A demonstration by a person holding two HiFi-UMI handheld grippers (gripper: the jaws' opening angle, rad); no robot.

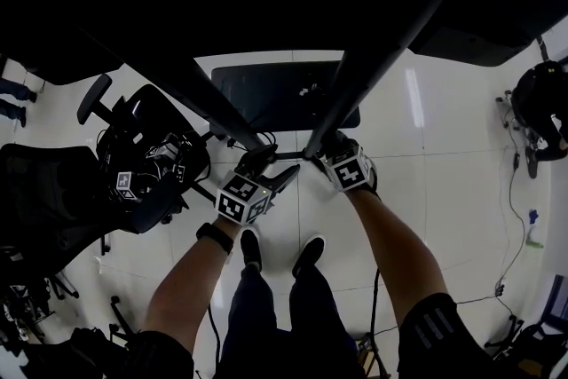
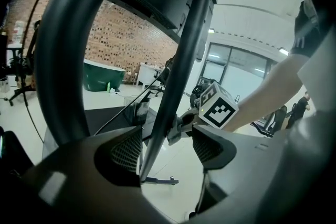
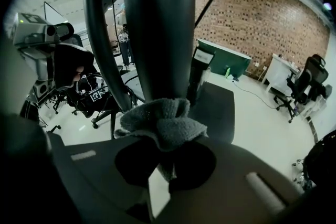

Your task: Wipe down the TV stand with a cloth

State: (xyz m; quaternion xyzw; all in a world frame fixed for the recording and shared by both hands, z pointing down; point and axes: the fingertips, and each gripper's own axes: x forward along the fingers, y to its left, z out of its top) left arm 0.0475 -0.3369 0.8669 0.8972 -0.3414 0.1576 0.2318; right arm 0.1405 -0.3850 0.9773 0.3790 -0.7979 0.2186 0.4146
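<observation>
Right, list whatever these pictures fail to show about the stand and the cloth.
Top of the stand: head view, lost in dark shadow.
Where the cloth meets the pole: right gripper view, its own bunched folds cover it.
Cloth in the head view: hidden behind the right gripper.
Dust on the pole: too dark in every view.

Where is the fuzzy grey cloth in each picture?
Head view: the cloth cannot be made out near the right gripper.
Left gripper view: the cloth cannot be made out here either.
Right gripper view: the fuzzy grey cloth is in the centre, pinched in the jaws against a black pole.
Shared landmark: the flat black base plate.
</observation>
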